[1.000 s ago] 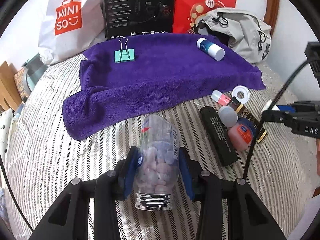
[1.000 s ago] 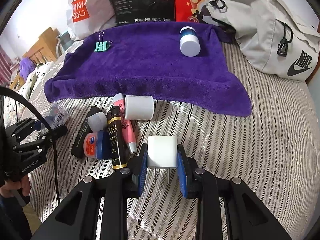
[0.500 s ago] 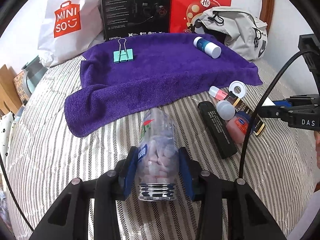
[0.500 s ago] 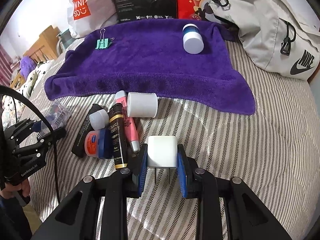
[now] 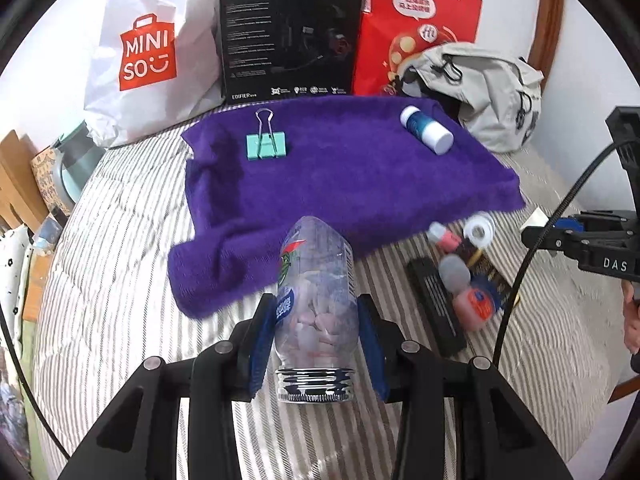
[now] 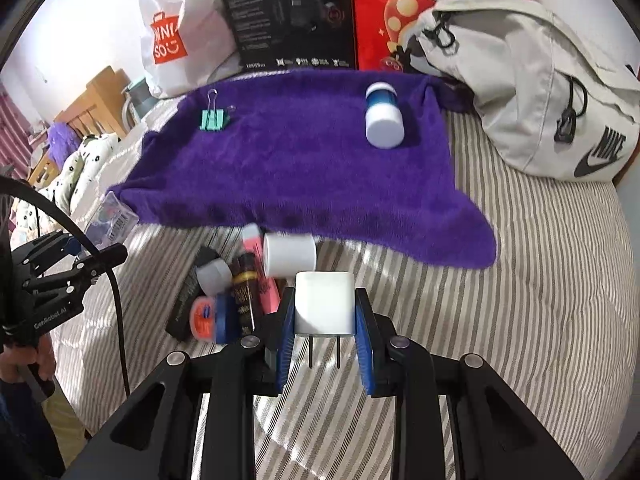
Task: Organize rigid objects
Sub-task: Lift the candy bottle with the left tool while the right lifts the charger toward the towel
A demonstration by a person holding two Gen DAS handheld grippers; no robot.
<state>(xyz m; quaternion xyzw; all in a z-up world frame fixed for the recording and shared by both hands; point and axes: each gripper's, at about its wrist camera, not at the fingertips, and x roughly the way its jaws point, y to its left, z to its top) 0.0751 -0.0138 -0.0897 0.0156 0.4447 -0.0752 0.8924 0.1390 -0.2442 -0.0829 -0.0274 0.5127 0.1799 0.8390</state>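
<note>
My left gripper [image 5: 316, 320] is shut on a clear bottle of pale tablets [image 5: 316, 304], held above the striped bed with its threaded neck toward me. My right gripper [image 6: 325, 316] is shut on a white plug adapter [image 6: 324, 307], prongs pointing back. A purple towel [image 5: 352, 184] lies ahead, also seen as the purple towel [image 6: 304, 168]; on it rest a teal binder clip [image 5: 266, 145] and a blue bottle with a white cap [image 5: 426, 130]. Between the grippers lies a pile: black bar [image 5: 436, 304], pink tube [image 6: 266, 276], white roll [image 6: 290, 255], small blue-red jar [image 6: 210, 318].
Behind the towel stand a white Miniso bag [image 5: 148, 52], a black box [image 5: 288, 36] and a red bag [image 5: 412, 28]. A grey backpack [image 6: 532, 76] lies at the right rear. Wooden furniture [image 6: 92, 108] sits off the bed's left side. A hand [image 6: 20, 364] holds the left gripper's handle.
Both grippers have moved forward toward the towel, keeping their loads; the towel and its objects appear nearer, and the pile has slid back beside the right gripper.
</note>
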